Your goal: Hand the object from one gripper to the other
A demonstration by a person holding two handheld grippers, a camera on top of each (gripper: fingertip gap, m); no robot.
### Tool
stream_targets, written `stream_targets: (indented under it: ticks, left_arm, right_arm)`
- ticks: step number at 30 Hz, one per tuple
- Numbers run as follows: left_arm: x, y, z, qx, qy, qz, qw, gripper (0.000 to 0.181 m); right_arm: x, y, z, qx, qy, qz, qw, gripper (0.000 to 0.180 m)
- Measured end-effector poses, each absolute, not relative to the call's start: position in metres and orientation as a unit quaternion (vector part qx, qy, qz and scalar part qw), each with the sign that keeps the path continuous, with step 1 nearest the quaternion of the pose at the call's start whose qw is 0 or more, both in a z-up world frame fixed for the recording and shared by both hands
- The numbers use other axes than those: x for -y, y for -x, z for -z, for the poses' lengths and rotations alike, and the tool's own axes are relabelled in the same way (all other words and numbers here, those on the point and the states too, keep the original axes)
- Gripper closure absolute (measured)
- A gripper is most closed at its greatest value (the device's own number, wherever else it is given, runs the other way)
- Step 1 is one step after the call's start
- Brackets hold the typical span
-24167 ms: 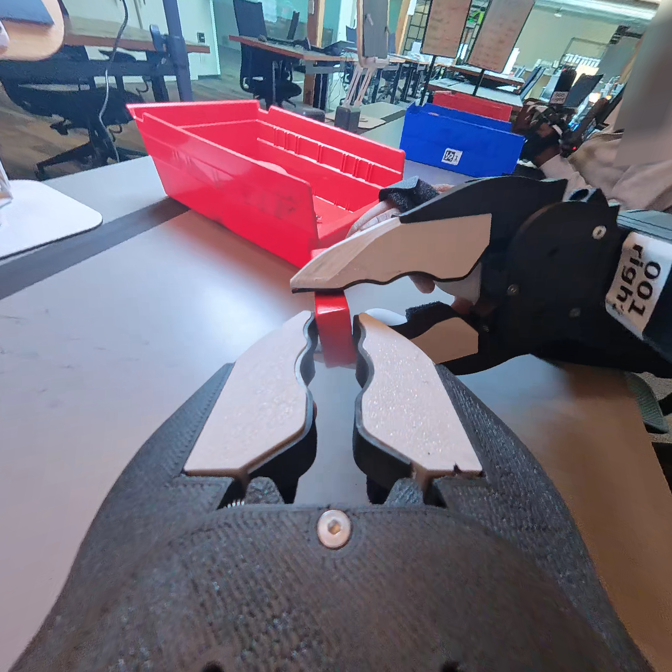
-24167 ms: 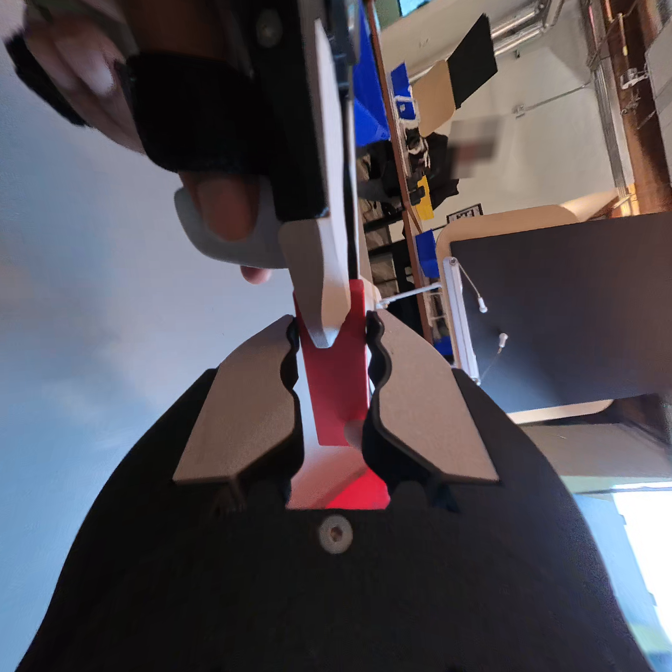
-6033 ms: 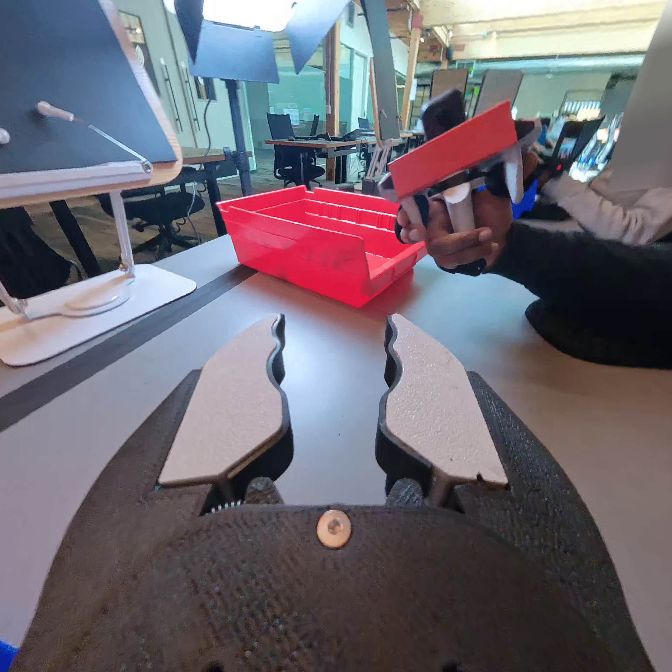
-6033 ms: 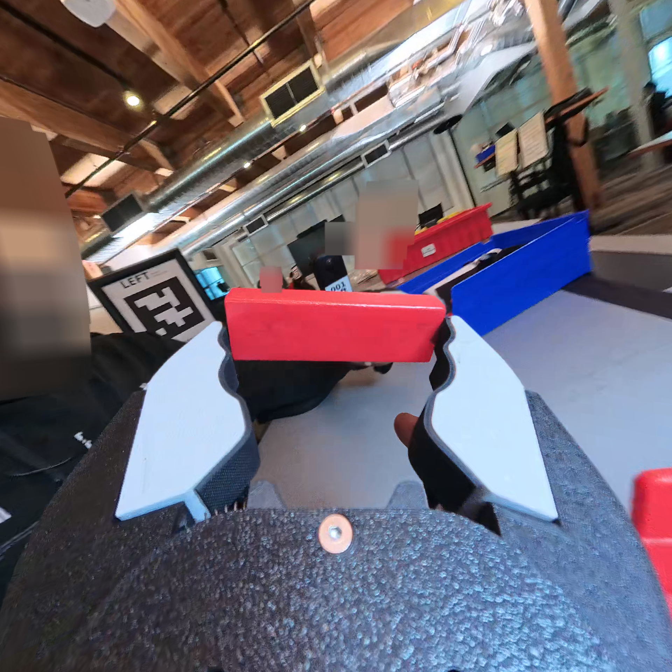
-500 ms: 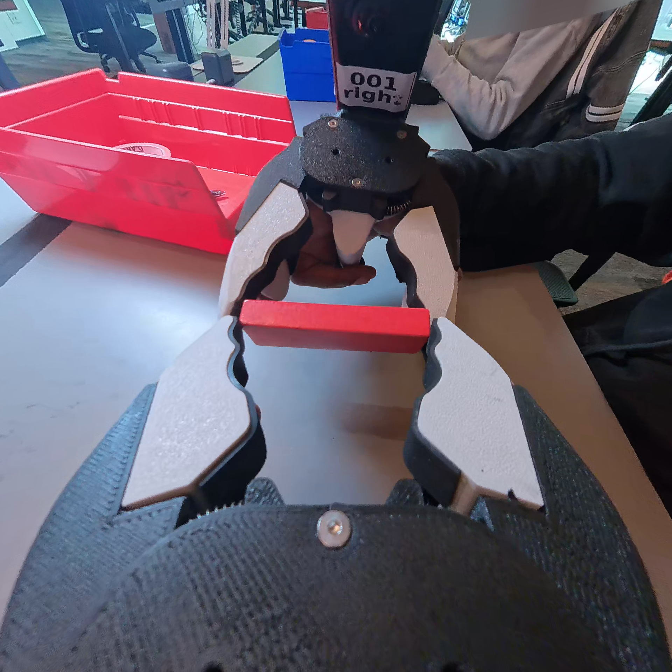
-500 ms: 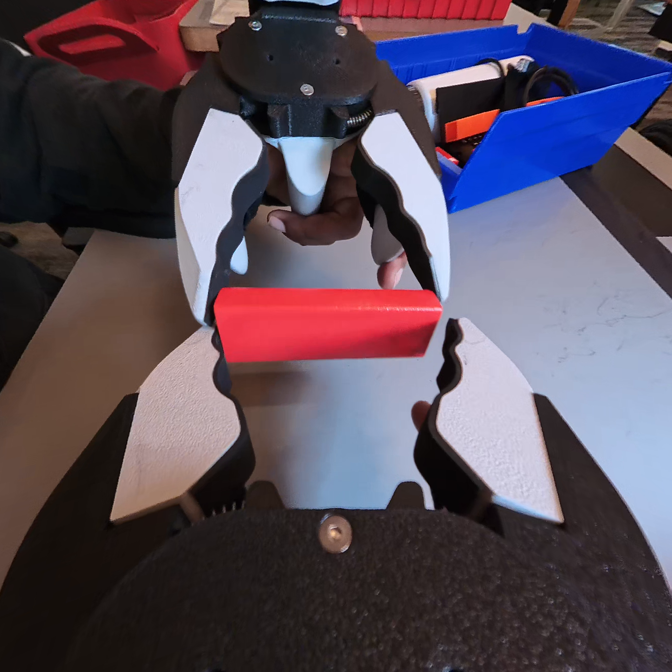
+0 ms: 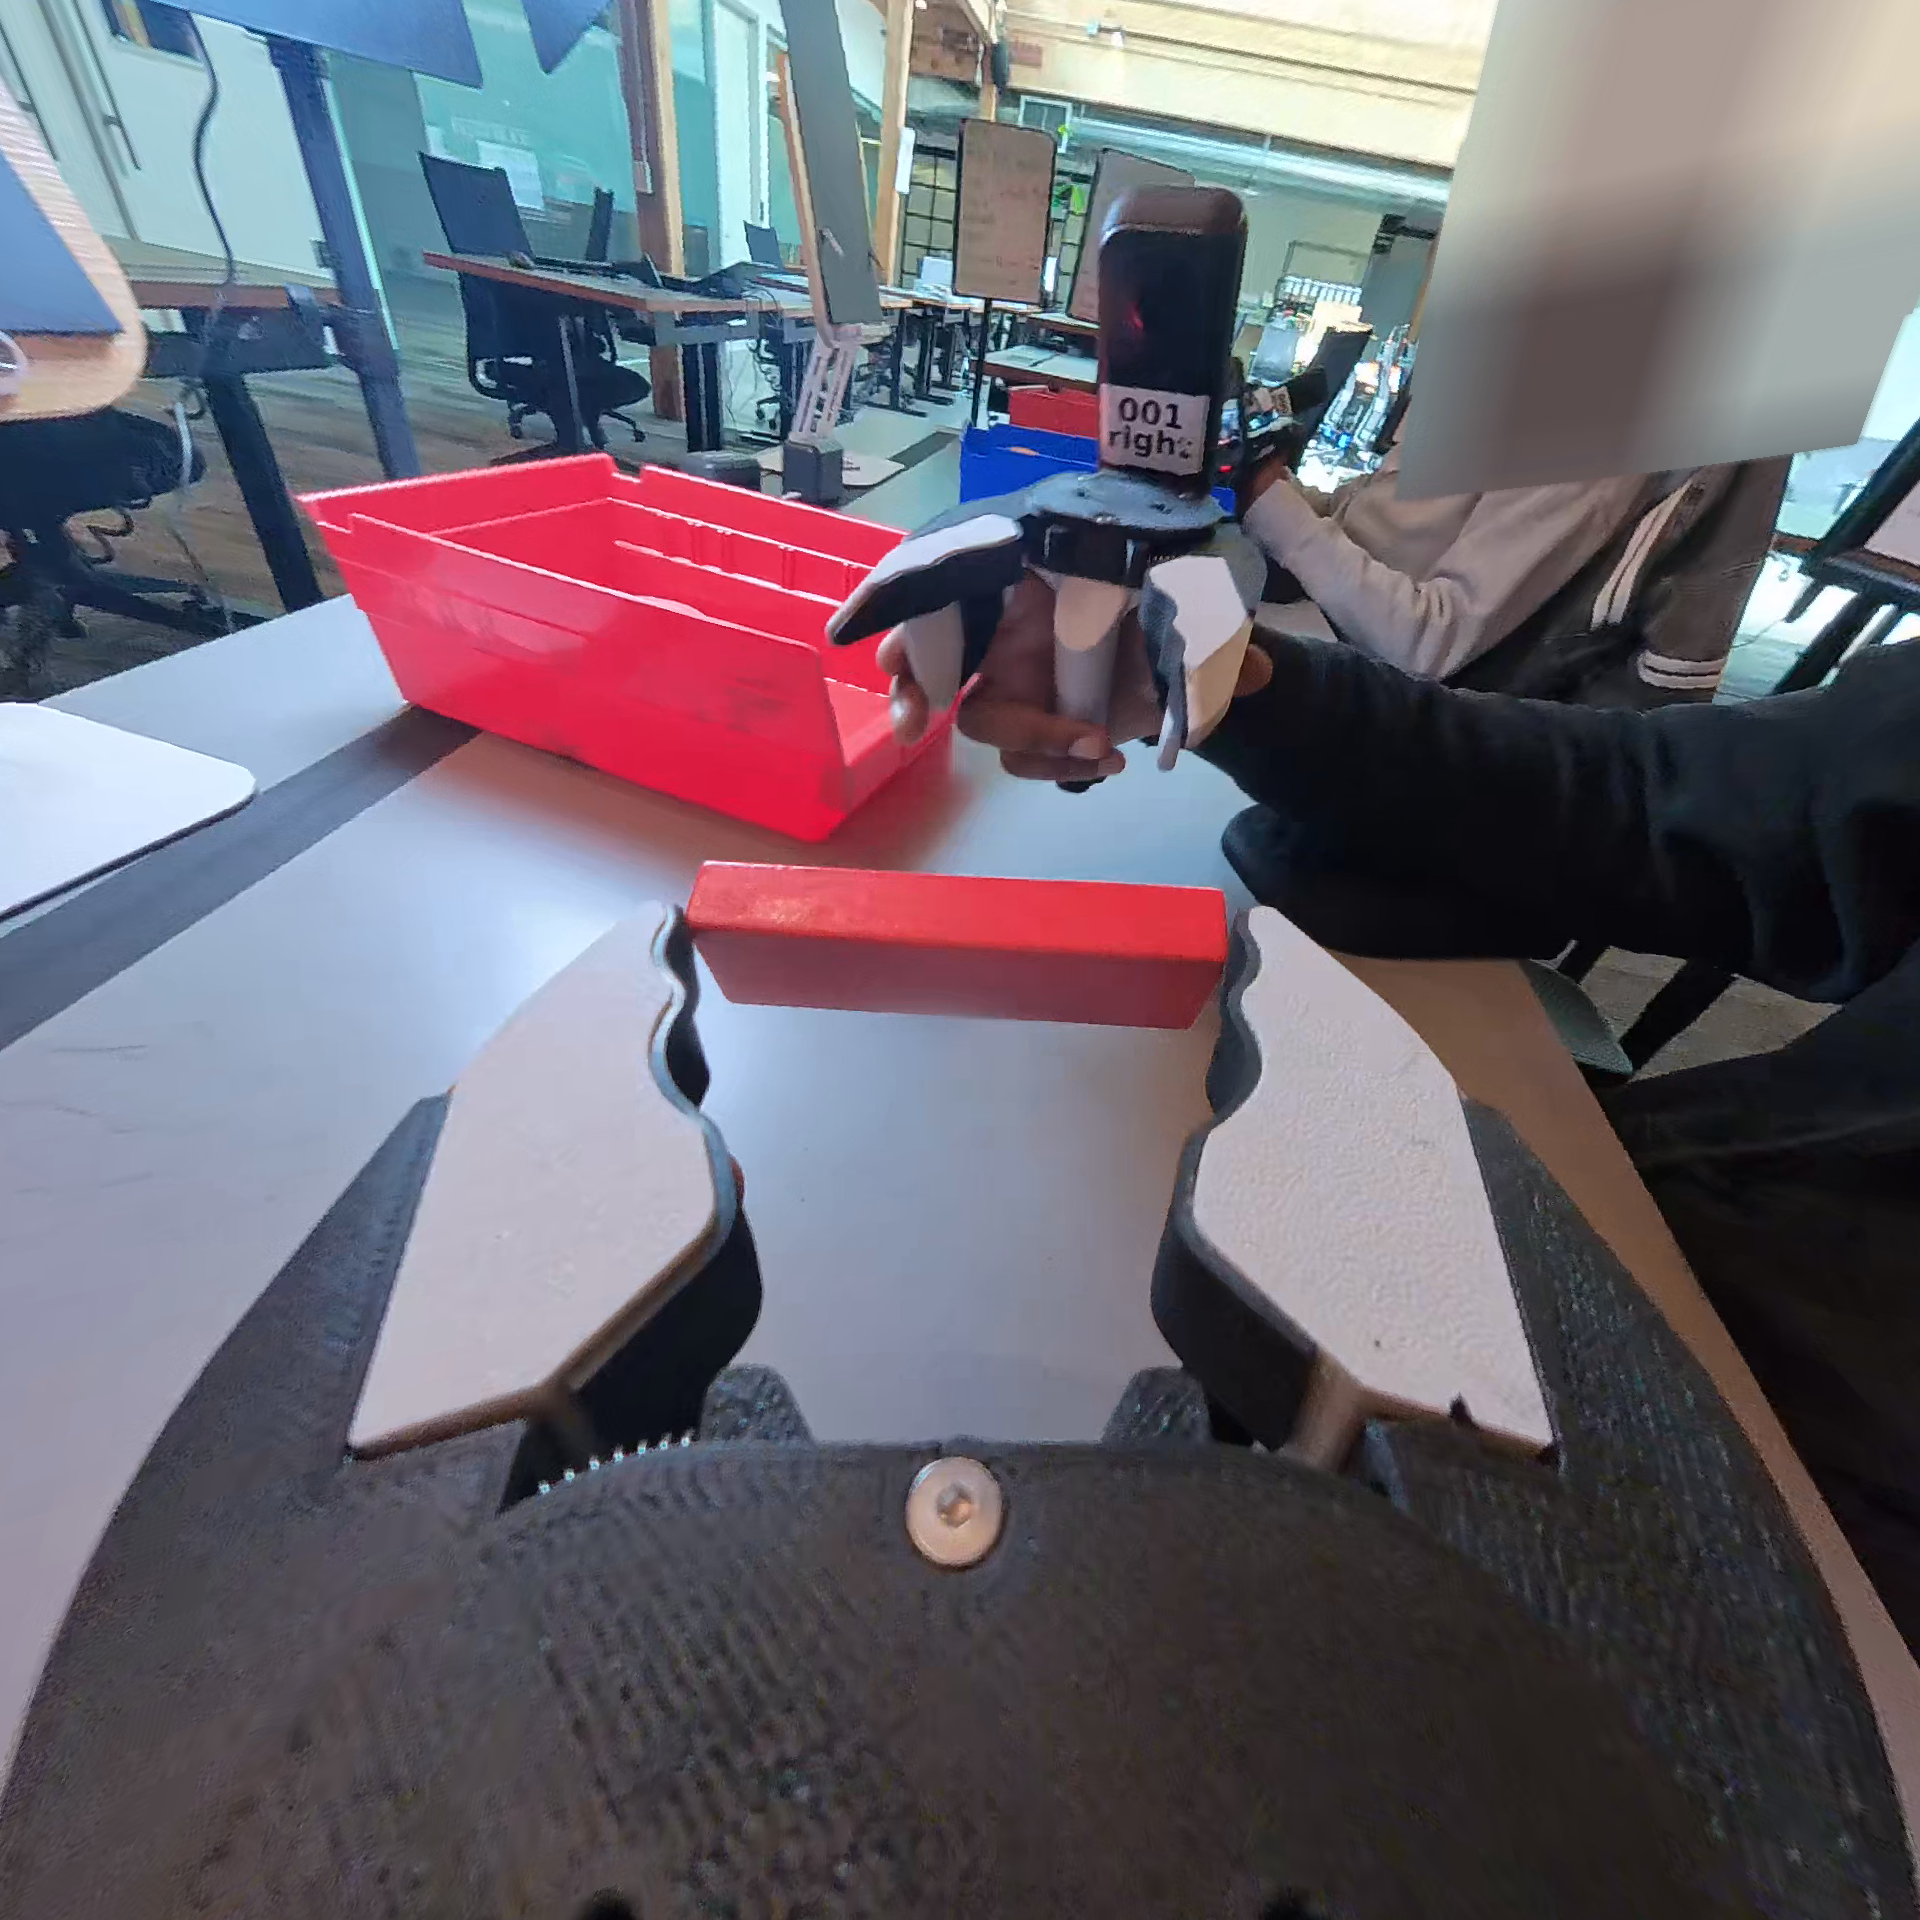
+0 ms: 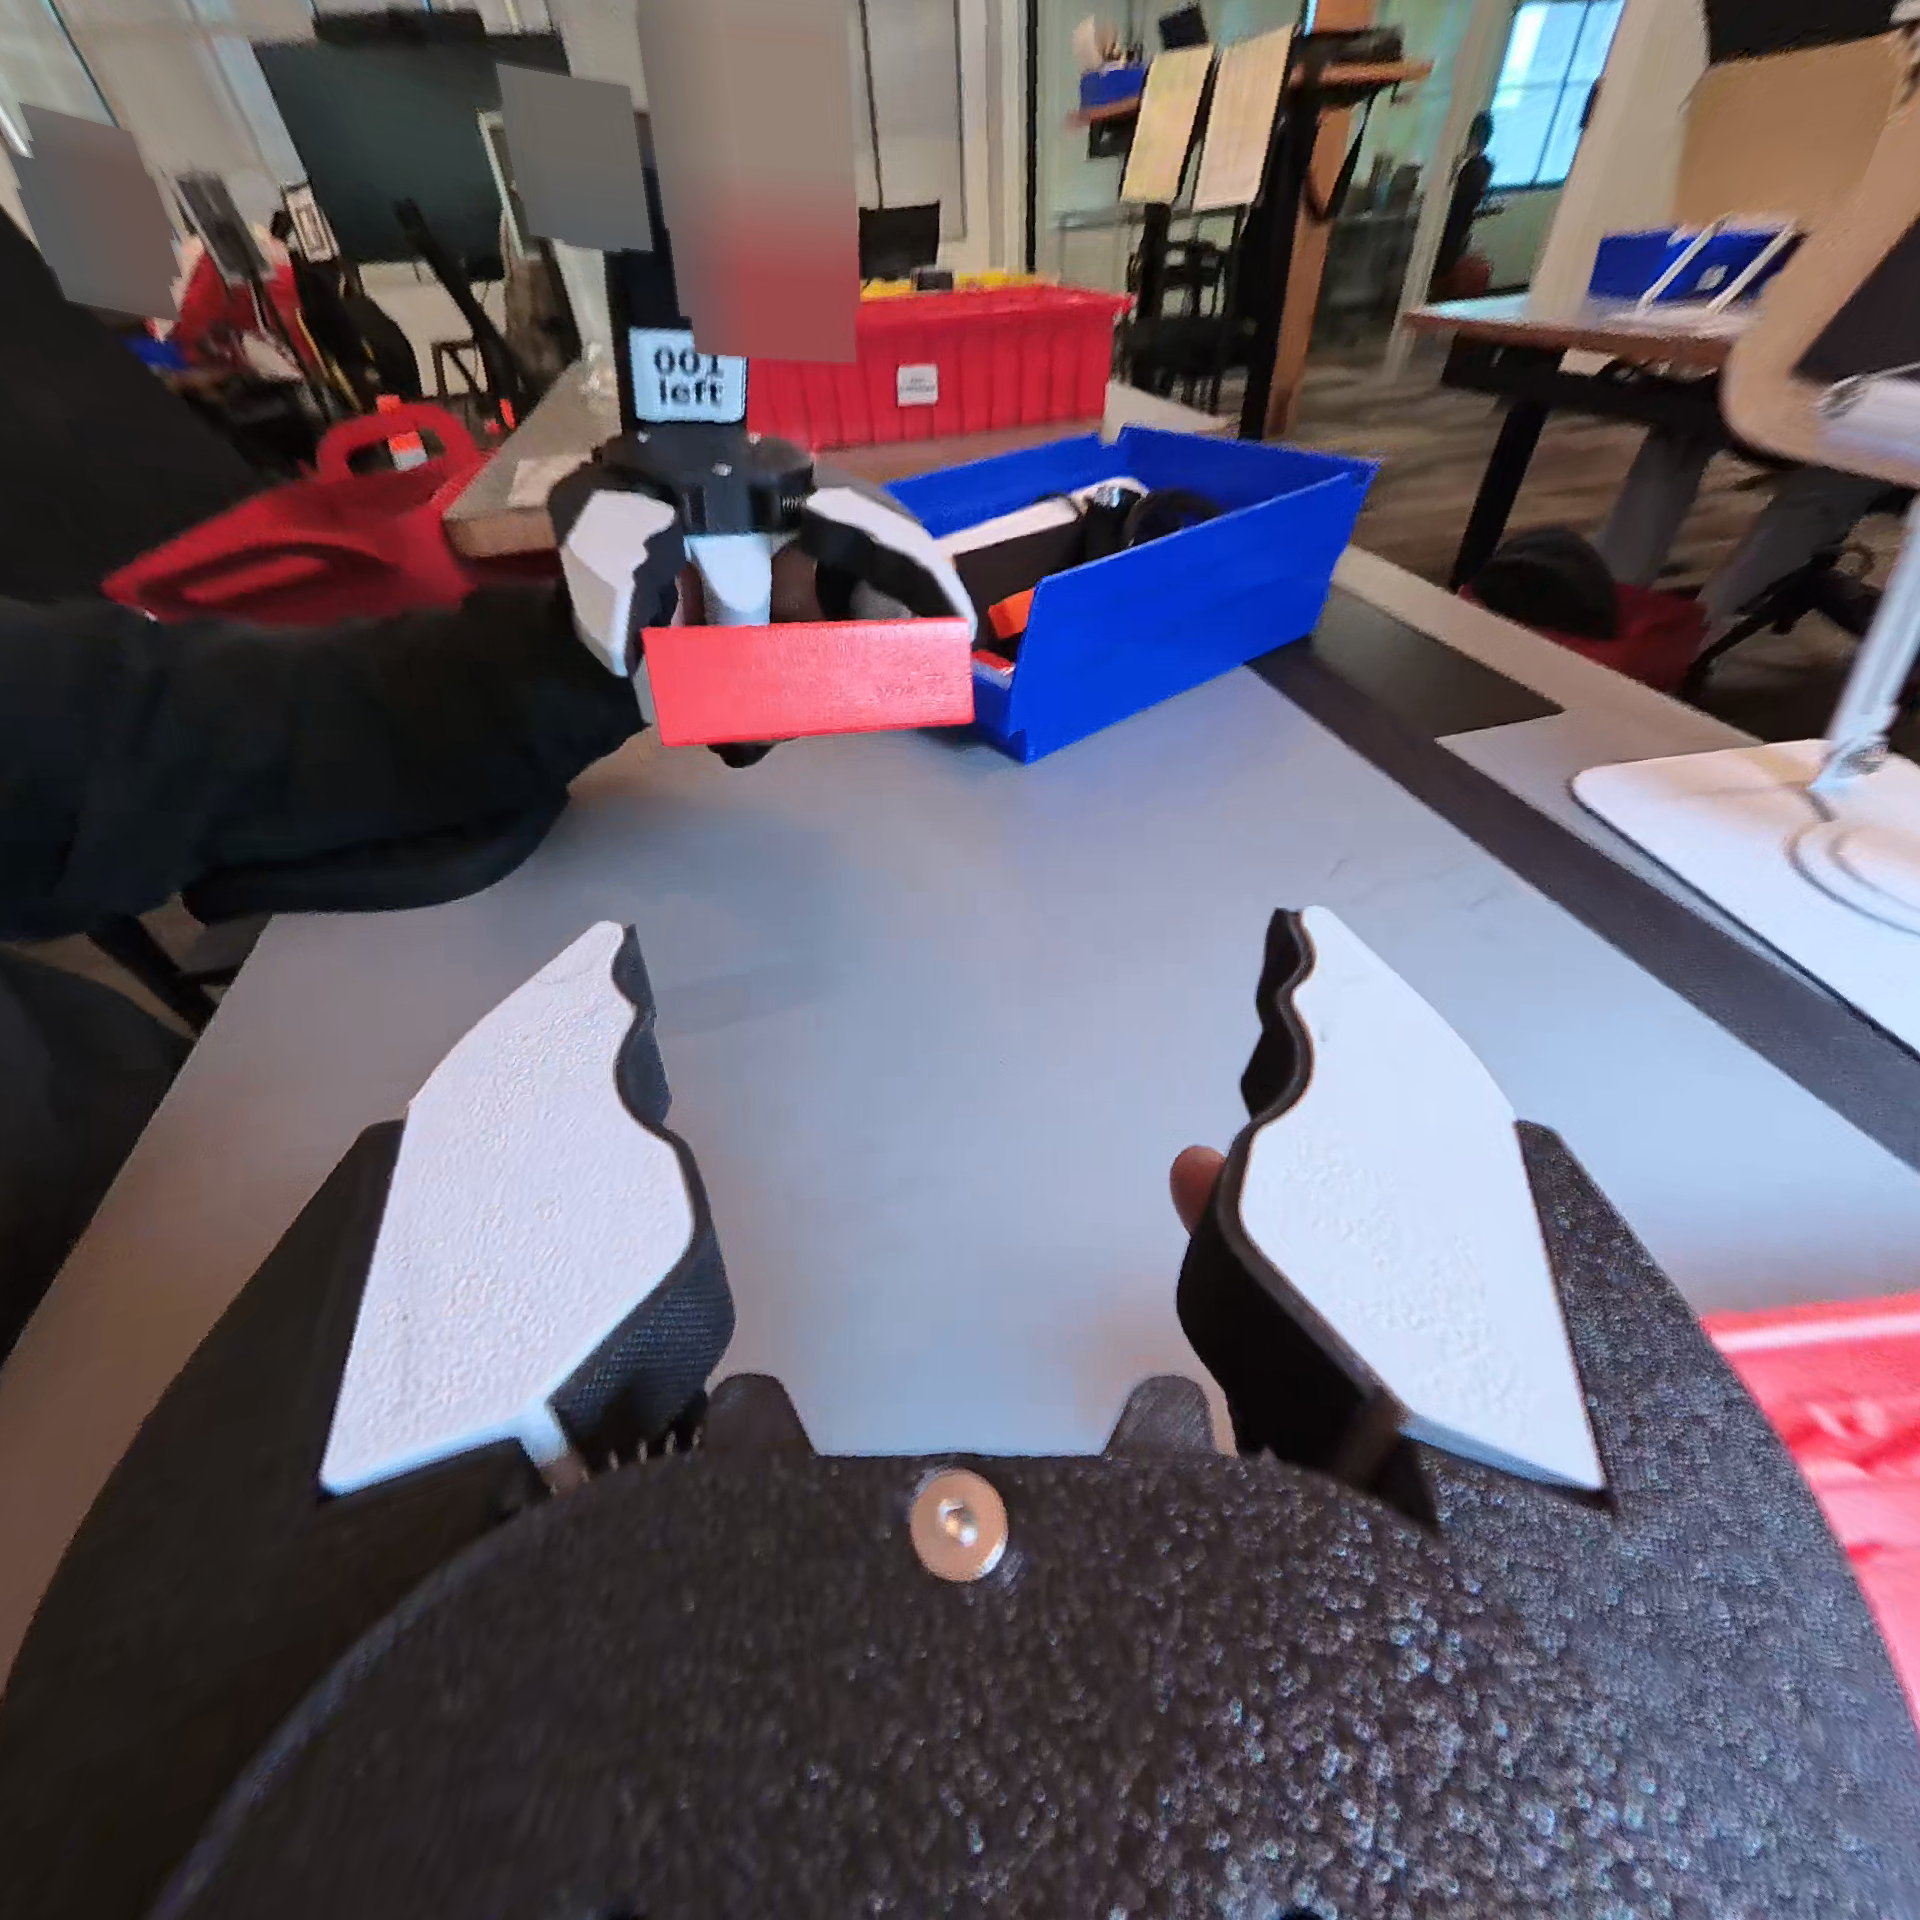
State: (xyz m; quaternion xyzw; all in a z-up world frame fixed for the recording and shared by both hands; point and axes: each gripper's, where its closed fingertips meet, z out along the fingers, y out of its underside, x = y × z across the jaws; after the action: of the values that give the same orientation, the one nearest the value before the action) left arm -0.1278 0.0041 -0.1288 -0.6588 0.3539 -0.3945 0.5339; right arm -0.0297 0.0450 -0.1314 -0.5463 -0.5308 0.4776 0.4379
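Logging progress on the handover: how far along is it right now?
Done: the red block sits clamped end to end in the left gripper. The right gripper is open, empty and apart from it. Left: nothing visible, unless another pass back is wanted.

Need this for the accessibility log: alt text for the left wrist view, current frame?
The left tool grips a red block end to end between its fingertips, above a grey table. Beyond it the right tool, open and empty, is held upright in a hand beside a red bin.
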Motion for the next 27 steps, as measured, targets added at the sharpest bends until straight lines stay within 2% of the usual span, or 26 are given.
stream_targets:
  ticks: [8,20,24,27]
  left_arm:
    - [-0.014,0.144,0.134,-0.327,0.67,0.401,0.532,0.084]
    - [0.001,0.123,0.118,-0.315,0.62,0.491,0.525,0.085]
    - [0.01,0.108,0.115,-0.307,0.602,0.541,0.501,0.085]
    - [0.015,0.095,0.12,-0.307,0.605,0.564,0.47,0.085]
  right_arm:
    - [-0.051,0.013,0.121,0.521,0.546,-0.483,0.445,0.07]
    - [-0.031,0.058,0.146,0.536,0.549,-0.469,0.438,0.075]
    - [-0.031,0.075,0.147,0.567,0.51,-0.355,0.541,0.083]
    - [-0.015,0.085,0.157,0.639,0.451,-0.243,0.574,0.084]
